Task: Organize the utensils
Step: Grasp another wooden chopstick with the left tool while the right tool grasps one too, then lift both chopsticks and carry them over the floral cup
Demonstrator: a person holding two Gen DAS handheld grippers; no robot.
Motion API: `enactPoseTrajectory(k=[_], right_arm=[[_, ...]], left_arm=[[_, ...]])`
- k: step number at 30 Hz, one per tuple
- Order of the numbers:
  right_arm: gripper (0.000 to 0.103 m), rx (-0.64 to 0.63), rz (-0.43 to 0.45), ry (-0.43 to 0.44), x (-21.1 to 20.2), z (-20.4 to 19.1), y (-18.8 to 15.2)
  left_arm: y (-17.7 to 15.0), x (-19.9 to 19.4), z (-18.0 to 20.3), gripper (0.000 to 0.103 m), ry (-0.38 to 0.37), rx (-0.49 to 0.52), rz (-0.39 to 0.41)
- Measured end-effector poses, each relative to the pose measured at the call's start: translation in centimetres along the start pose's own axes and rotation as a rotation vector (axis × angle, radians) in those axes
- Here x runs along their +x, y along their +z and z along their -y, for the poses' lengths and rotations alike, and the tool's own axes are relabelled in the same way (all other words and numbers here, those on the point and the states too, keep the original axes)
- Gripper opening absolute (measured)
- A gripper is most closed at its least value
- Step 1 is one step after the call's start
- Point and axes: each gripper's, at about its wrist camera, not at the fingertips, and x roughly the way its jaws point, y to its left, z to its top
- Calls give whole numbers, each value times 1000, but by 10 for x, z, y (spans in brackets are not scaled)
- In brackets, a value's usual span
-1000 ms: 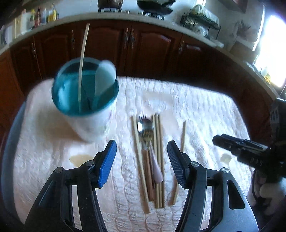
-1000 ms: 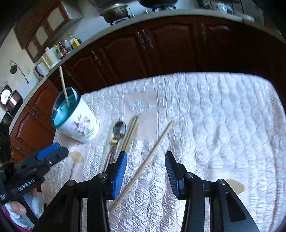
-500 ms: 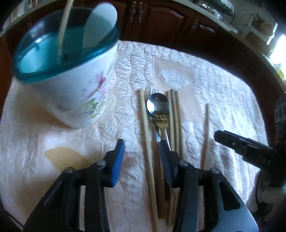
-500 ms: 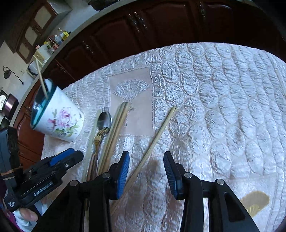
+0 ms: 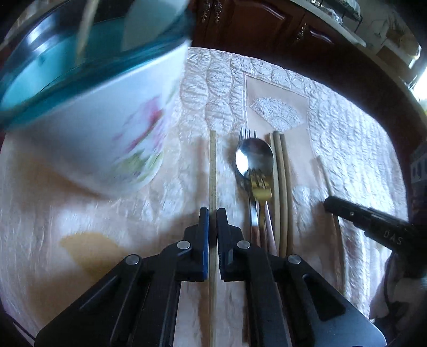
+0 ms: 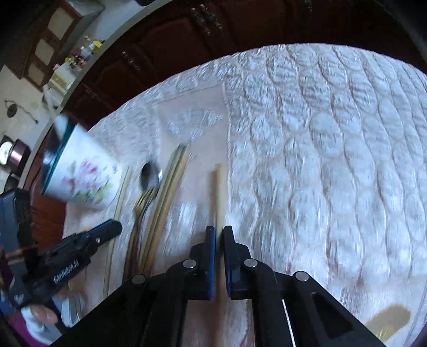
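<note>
My left gripper (image 5: 212, 211) points down at the table, its jaws closing, pads pressed on a square wooden chopstick (image 5: 212, 165) that lies on the cloth. My right gripper (image 6: 218, 229) is likewise closing, pinching a separate pale chopstick (image 6: 218, 192). A white floral cup (image 5: 101, 128) with a teal rim stands at the left, holding a chopstick and a white spoon. Between the held sticks lie a silver spoon (image 5: 253, 157), a gold fork (image 5: 260, 186) and two more chopsticks (image 5: 281, 186).
A quilted cream cloth (image 6: 333, 133) covers the table, with yellow patches (image 5: 85, 245) near the front. Dark wooden cabinets (image 5: 253, 24) run close behind the far edge. A person's hand (image 6: 42, 315) holds the left gripper low at the left.
Both grippers have come down to the cloth and gone from wide apart to pinched, each on its own chopstick. The cup now looms closer in the left wrist view.
</note>
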Motion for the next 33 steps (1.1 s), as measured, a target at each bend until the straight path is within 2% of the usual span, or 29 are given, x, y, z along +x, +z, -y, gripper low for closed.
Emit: enactPoseTrajectory(k=[7, 10, 13, 14, 16, 19, 23, 26, 27, 28, 29, 31, 33], right_arm=[[5, 1, -78, 64, -20, -3, -53], [6, -53, -104, 12, -20, -11, -61], [24, -99, -93, -33, -20, -22, -58], [27, -103, -92, -35, -18, -25, -53], [27, -127, -101, -50, -14, -28, -47], [27, -162, -103, -67, -4, -35, -42], [7, -179, -93, -70, 6, -38, -36], [6, -176, -81, -35, 2, -40, -31], [5, -179, -74, -31, -1, -40, -29], [5, -182, -59, -22, -8, -42, -28], [5, -180, -50, -11, -13, -42, -27], [5, -176, -16, 23, -29, -47, -25], [5, -182, 12, 47, -43, -53, -23]], left_arm=[[-49, -31, -22, 4, -17, 2, -49], [-68, -36, -19, 4, -9, 28, -75], [-74, -40, -19, 6, -6, 47, -76], [-72, -40, -20, 8, -3, 52, -77], [-64, -40, -21, 20, 9, 45, -63], [-50, -35, -21, 26, 15, 61, -53], [-35, -23, -13, 26, 59, 117, -48], [-30, -13, -9, 26, 77, 153, -61], [-28, -10, -7, 24, 86, 171, -60], [-27, -10, -6, 12, 86, 182, -57], [-25, -11, -6, 5, 73, 177, -61], [-21, -19, -12, 4, 27, 143, -55], [-17, -37, -19, 4, 7, 114, -12]])
